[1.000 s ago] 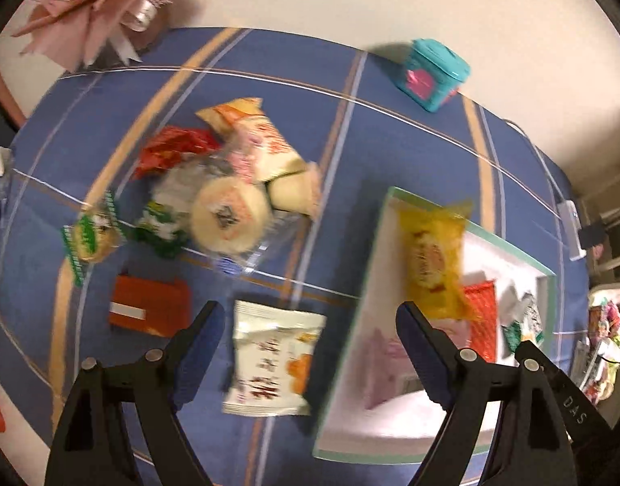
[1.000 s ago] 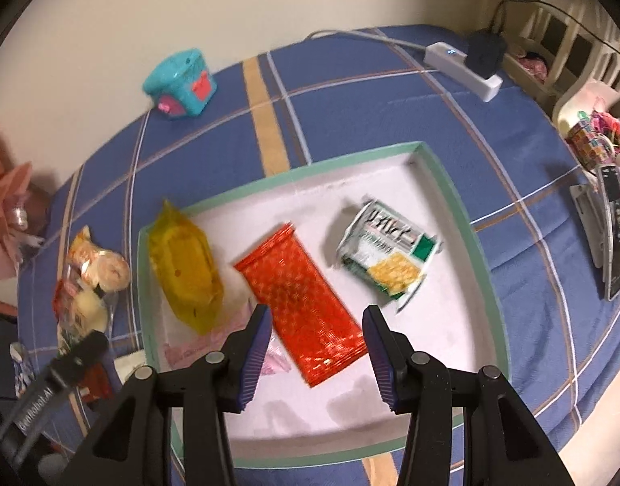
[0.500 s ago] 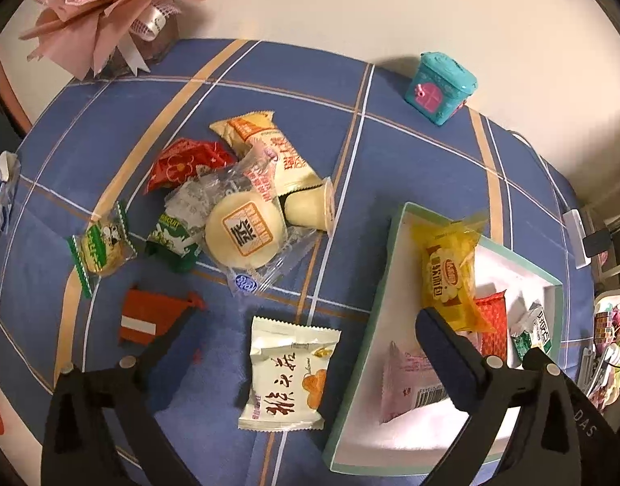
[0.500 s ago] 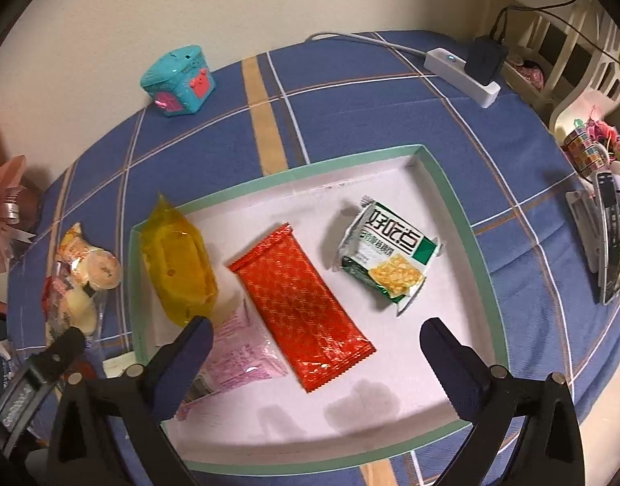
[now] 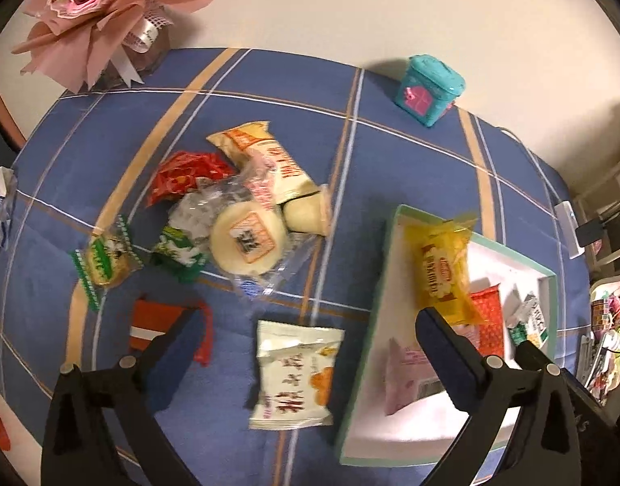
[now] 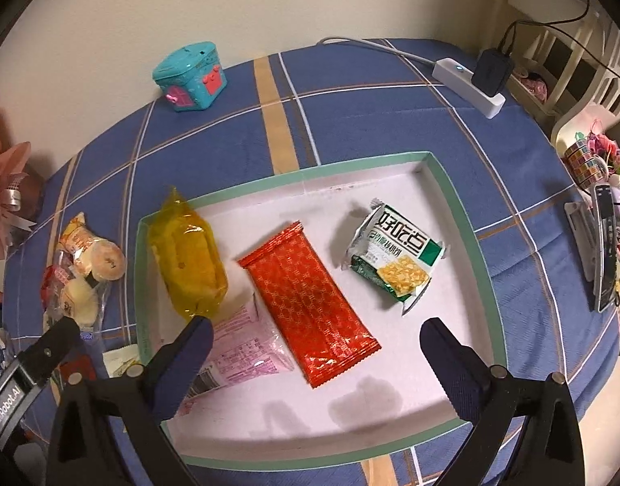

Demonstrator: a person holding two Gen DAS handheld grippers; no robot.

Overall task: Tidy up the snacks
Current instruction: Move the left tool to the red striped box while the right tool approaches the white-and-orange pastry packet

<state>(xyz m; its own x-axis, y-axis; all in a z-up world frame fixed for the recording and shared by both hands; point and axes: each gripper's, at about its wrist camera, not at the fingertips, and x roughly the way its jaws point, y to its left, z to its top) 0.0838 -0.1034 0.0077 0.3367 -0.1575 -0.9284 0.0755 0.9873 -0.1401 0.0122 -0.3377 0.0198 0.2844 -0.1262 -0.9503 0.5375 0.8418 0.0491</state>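
Both grippers' jaws are sitting wide and empty now after opening up, with four snacks lying in the tray (image 6: 456, 202) and the white packet (image 5: 296, 372) plus a pile (image 5: 237, 210) waiting on the counter.

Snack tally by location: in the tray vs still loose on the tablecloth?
In the tray: 4 (yellow pack, red pack, green cracker pack, pink pack)
On the tablecloth: 8, though the overlapping pile makes this approximate
Total: 12
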